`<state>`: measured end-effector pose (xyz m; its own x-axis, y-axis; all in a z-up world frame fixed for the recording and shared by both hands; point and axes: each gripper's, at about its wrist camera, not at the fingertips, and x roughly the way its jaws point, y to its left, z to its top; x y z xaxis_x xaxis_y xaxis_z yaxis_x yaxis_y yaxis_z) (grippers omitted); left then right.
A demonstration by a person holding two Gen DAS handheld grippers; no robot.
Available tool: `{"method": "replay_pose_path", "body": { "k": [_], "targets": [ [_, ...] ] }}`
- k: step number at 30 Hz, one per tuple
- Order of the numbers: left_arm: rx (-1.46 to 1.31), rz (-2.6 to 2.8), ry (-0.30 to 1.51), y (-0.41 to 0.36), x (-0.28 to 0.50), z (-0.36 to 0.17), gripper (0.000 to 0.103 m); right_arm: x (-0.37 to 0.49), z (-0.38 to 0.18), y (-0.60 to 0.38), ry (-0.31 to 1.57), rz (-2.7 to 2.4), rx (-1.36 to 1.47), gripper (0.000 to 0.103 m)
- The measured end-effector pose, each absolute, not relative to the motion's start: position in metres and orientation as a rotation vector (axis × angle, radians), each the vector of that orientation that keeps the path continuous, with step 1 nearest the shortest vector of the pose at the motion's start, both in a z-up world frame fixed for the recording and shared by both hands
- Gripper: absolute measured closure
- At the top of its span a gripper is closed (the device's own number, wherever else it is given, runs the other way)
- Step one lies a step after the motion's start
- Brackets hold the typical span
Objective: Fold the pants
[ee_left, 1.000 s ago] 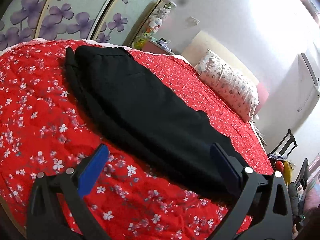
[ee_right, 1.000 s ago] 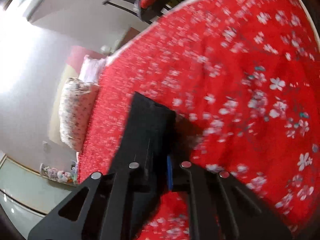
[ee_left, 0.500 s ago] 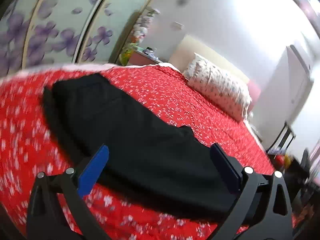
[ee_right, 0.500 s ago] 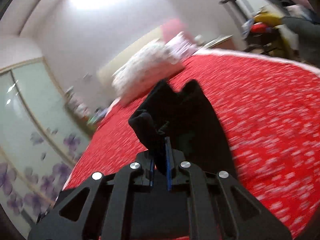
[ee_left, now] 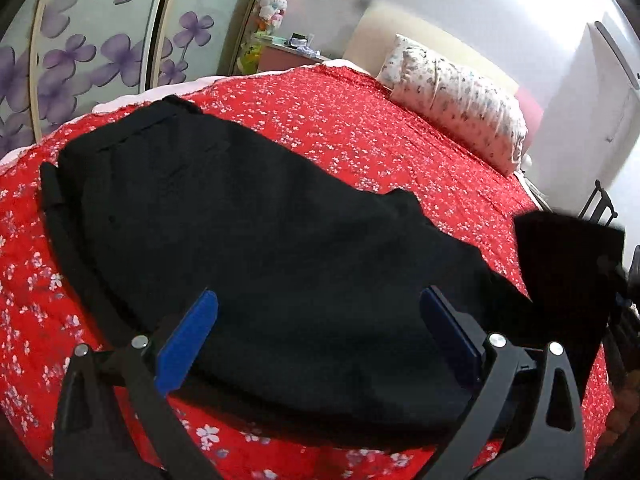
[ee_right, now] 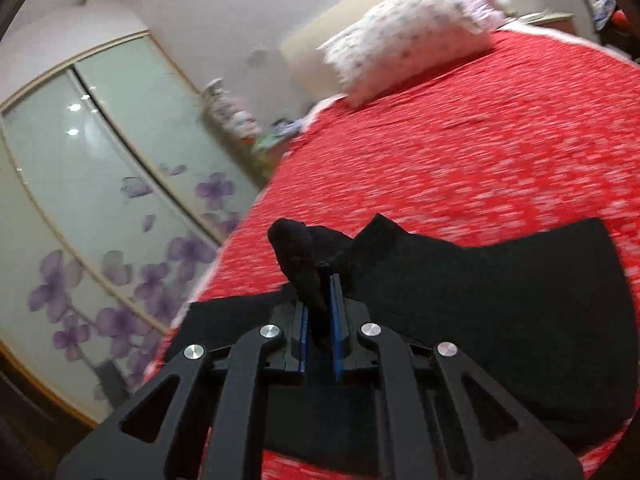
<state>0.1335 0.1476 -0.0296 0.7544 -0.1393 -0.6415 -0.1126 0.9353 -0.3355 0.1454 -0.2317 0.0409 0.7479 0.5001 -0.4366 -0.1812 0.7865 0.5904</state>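
Black pants point(ee_left: 248, 232) lie folded lengthwise on a red floral bedspread point(ee_left: 360, 136), waistband at the far left. My left gripper point(ee_left: 320, 324) is open, its blue pads either side of the pants' middle, just above the cloth. My right gripper point(ee_right: 320, 312) is shut on the leg end of the pants point(ee_right: 300, 256), lifted off the bed; the raised cloth shows at the right of the left wrist view point(ee_left: 568, 276). The rest of the pants point(ee_right: 500, 312) spreads below the right gripper.
A floral pillow point(ee_left: 456, 96) lies at the head of the bed. A wardrobe with purple flower doors point(ee_right: 100, 208) stands beside the bed. A bedside stand with toys point(ee_left: 276, 40) is in the corner. A dark chair point(ee_left: 600, 204) stands past the bed's right edge.
My right gripper has lifted the leg end and swung it up and over toward the waistband. My left gripper has moved forward over the pants' middle, still open.
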Motion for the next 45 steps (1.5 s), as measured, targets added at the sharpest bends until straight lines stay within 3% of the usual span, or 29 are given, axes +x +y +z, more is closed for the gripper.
{"method": "replay_pose_path", "body": {
  "k": [4,11,15,16,20,22,25,27,33,37,45],
  "targets": [
    [-0.339,-0.01,0.708,0.148,0.131,-0.032,0.002,0.166,-0.007,-0.176,0.827,0.379,0.44,0.093],
    [-0.367,-0.02,0.677,0.153,0.128,-0.033,0.002,0.158,0.004,-0.146,0.749,0.466,0.392,0.093],
    [-0.349,-0.016,0.67,0.152,0.125,-0.033,0.002,0.158,-0.029,-0.106,0.938,0.502,0.169,0.092],
    [-0.349,-0.019,0.667,0.153,0.124,-0.033,0.002,0.154,-0.035,-0.101,0.953,0.503,0.119,0.089],
    [-0.377,-0.029,0.652,0.158,0.118,-0.032,0.002,0.143,-0.026,-0.109,0.946,0.6,0.149,0.046],
    [-0.404,-0.031,0.645,0.163,0.116,-0.031,0.002,0.143,-0.016,-0.122,0.918,0.639,0.257,0.045],
    [-0.442,-0.03,0.65,0.17,0.115,-0.027,0.002,0.151,-0.023,-0.13,0.945,0.655,0.399,0.032],
    [-0.484,-0.034,0.667,0.179,0.115,-0.024,0.002,0.164,-0.043,-0.123,1.068,0.654,0.392,0.032],
    [-0.605,-0.092,0.741,0.225,0.108,-0.015,0.002,0.133,-0.011,-0.152,0.95,0.701,0.353,0.031],
    [-0.674,-0.088,0.761,0.256,0.098,-0.012,0.002,0.093,0.01,-0.195,0.827,0.708,0.287,0.023],
    [-0.994,-0.069,0.821,0.301,0.103,-0.045,0.006,0.063,0.008,-0.24,0.812,0.659,0.234,0.022]
  ]
}}
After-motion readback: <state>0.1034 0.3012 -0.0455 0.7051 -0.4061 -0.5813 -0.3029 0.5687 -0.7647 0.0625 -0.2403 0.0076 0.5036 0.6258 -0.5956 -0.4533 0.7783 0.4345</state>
